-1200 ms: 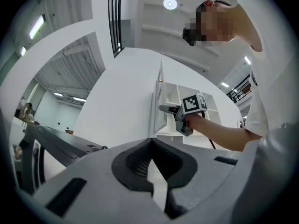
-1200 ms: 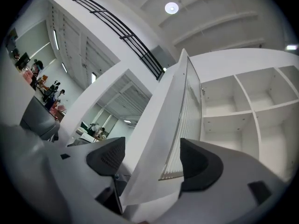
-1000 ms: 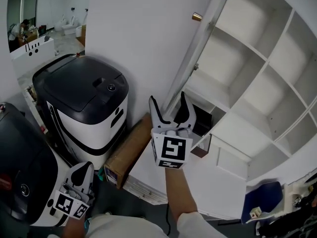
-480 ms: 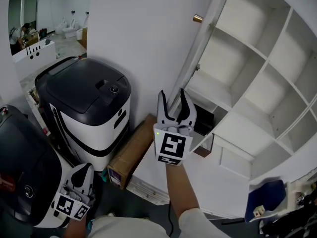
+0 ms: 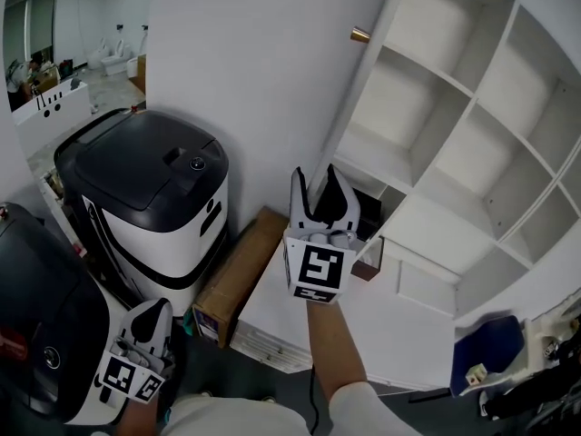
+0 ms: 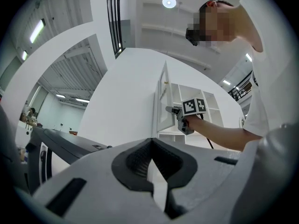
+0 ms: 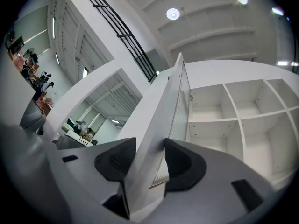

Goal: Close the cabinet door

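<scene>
**A:** Where is the cabinet door (image 7: 159, 125) right now?

**B:** It stands open at the left side of the cabinet (image 5: 427, 221), swung out so far that the head view meets it almost edge-on. Its brass knob (image 5: 360, 34) sits high up, on the face turned away from the cabinet's shelves.

**A:** And the right gripper (image 5: 315, 180)?

**B:** It is low at the cabinet's left front, pointing upward, with its jaws astride the door's edge. One finger (image 7: 117, 160) lies against the outer face and the other finger (image 7: 184, 164) lies on the face toward the shelves. The door's thickness fills the space between them, so the gripper is clamped onto the door.

**A:** What about the left gripper (image 5: 152, 312)?

**B:** It hangs well down and to the left of the cabinet. Its jaws are pressed together with nothing between them.

**A:** Is anything else over on the cabinet's left?

**B:** A black-lidded white machine (image 5: 150, 189) stands out to the left. A cardboard box (image 5: 238, 275) lies between the machine and the cabinet's base.
</scene>
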Tool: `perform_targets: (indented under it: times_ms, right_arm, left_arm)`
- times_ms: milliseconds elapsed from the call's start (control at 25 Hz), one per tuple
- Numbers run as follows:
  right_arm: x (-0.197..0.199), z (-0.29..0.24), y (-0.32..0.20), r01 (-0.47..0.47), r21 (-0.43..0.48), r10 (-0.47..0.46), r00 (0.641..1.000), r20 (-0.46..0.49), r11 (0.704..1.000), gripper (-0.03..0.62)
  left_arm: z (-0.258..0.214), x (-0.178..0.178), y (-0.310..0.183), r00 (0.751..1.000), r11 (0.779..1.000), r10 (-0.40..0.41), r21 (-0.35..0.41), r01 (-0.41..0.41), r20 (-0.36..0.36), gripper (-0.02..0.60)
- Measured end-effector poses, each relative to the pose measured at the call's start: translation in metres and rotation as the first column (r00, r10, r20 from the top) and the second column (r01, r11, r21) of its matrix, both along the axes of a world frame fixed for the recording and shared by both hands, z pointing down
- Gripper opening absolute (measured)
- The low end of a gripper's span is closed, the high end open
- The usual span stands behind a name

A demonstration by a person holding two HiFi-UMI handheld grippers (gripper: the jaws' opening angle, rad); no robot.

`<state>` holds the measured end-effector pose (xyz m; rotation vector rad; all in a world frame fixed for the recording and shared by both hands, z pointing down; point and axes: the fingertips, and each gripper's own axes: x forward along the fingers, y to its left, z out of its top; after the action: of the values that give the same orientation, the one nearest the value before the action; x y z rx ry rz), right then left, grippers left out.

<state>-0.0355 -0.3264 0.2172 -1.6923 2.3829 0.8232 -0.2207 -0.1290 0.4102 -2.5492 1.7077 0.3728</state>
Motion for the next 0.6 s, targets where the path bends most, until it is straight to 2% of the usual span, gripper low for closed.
perform_targets:
  times_ms: [600]
  right_arm:
    - [0.061, 0.002, 0.01, 0.003, 0.009, -0.004, 1.0, 0.007, 1.0, 0.149]
  left_arm:
    - [-0.001, 0.051, -0.023, 0.996, 0.997, 0.083, 0.004, -0.083, 0.012, 0.003]
